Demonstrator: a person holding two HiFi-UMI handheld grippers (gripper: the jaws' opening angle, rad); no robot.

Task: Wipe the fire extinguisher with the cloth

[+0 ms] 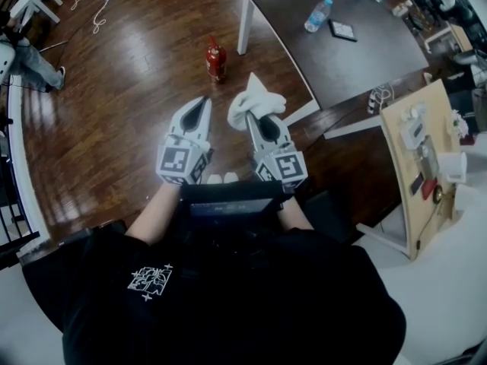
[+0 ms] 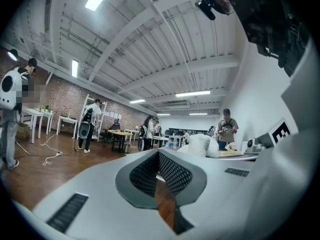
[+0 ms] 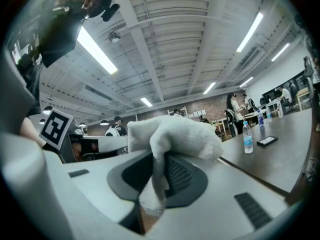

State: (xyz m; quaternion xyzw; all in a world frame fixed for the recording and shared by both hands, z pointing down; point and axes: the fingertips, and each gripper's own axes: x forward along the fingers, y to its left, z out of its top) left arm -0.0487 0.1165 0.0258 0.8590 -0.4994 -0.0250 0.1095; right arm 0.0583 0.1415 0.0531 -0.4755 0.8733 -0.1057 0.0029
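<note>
I start at my left gripper [image 1: 202, 103], which hangs on my side of the fire extinguisher [image 1: 216, 59] and a little to its left, clear of it. In the left gripper view [image 2: 159, 166] its jaws are closed tip to tip with nothing between them; only a thin sliver of wooden floor [image 1: 129, 90] shows through lower down.

The fire extinguisher, red, stands upright on that floor, beyond both grippers, with neither of them touching it.

To the right of the extinguisher and nearer to me is my right gripper [image 1: 256, 117]. Its jaws are clamped on a white cloth [image 1: 256, 99]. In the right gripper view [image 3: 156, 181] a fold of the cloth [image 3: 172, 131] is pinched between the pads and the rest bunches over the tips.

Further right of the extinguisher stands a dark table [image 1: 358, 67], carrying a water bottle [image 1: 318, 15] and a flat dark device [image 1: 342, 30].
</note>
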